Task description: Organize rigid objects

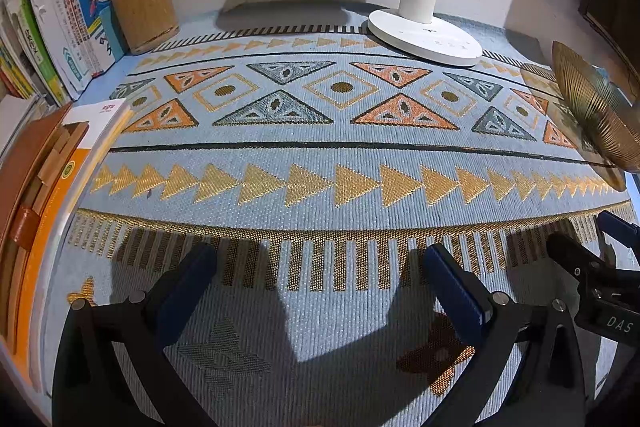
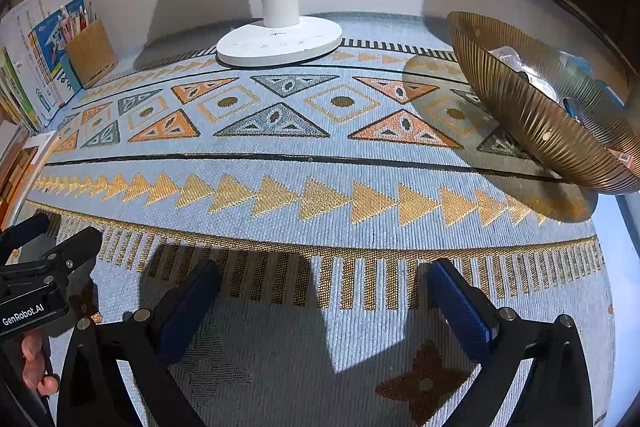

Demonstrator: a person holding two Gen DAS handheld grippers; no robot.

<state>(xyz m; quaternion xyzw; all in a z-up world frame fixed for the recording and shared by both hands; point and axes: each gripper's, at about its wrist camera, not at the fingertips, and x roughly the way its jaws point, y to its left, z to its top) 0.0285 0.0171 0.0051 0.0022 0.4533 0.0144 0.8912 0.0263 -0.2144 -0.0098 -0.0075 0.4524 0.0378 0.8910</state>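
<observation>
Amber bowl (image 2: 536,115) contents visible only from right wrist

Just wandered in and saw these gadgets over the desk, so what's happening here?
A person is holding two hand-held claws above a patterned cloth on a desk. The left claw and right claw are both open and hold nothing. A white lamp stands at the back, a gold bowl with a few small items sits to the right, and books and a pen cup stand at the left.
</observation>
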